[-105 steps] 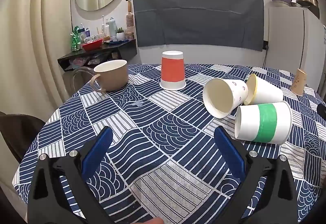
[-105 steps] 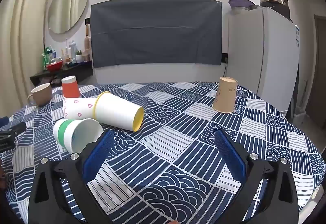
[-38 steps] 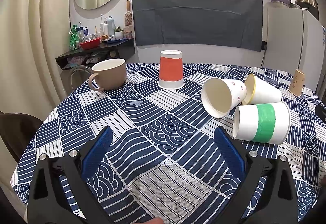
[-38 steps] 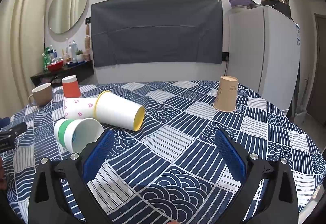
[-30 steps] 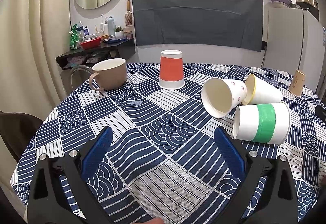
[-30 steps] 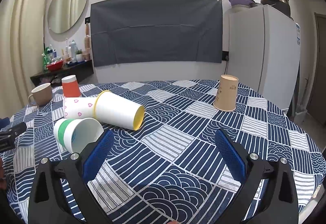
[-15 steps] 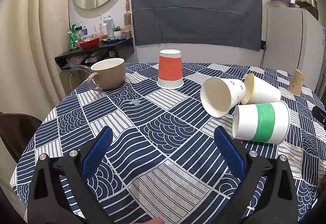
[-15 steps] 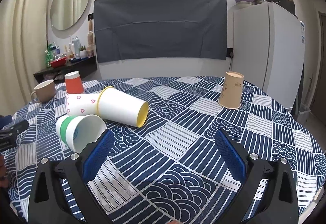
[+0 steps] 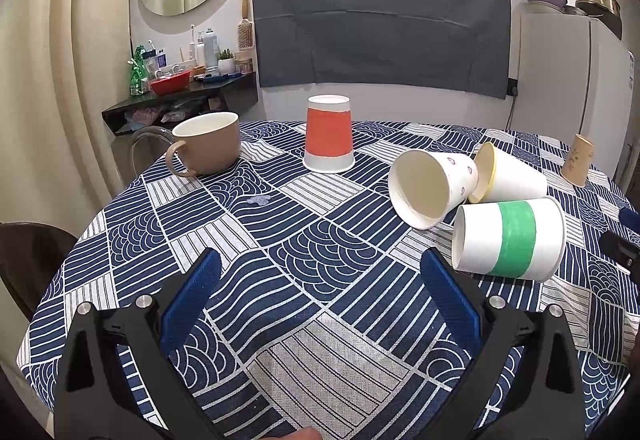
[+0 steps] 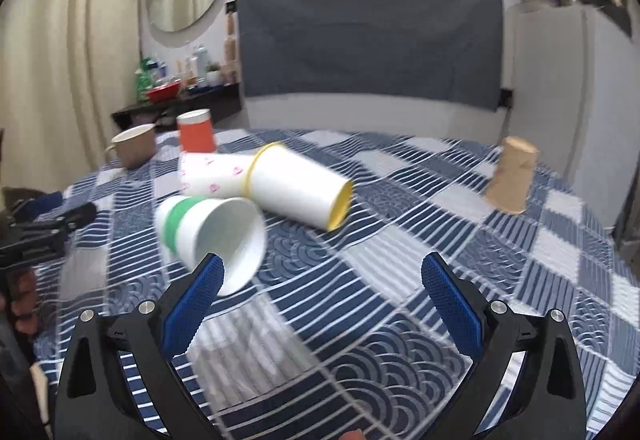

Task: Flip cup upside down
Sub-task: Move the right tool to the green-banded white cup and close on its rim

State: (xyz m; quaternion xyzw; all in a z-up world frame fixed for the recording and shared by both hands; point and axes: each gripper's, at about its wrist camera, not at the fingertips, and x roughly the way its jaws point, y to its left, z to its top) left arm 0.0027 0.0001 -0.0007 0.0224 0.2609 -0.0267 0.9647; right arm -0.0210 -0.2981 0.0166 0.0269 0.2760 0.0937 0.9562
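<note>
Three paper cups lie on their sides on the patterned tablecloth: a green-banded cup [image 9: 510, 242] [image 10: 208, 230], a cup with pink hearts [image 9: 434, 186] [image 10: 212, 174] and a yellow-rimmed cup [image 9: 510, 180] [image 10: 300, 192]. An orange cup [image 9: 329, 140] [image 10: 196, 136] stands upside down. A tan paper cup [image 9: 577, 160] [image 10: 512, 176] stands upside down at the far right. My left gripper [image 9: 320, 272] is open and empty above the table. My right gripper [image 10: 320, 276] is open and empty; its left finger overlaps the green-banded cup's mouth in the blurred view.
A brown mug [image 9: 206, 144] [image 10: 132, 150] stands upright at the far left. A shelf with bottles and a red bowl [image 9: 170, 82] lies beyond the table. A white fridge [image 9: 568, 72] stands at the right. The left gripper shows at the right view's left edge [image 10: 44, 226].
My right gripper has swung left and moved toward the fallen cups, so the green-banded cup now looms near its left finger. The left gripper has barely moved. No cup has moved.
</note>
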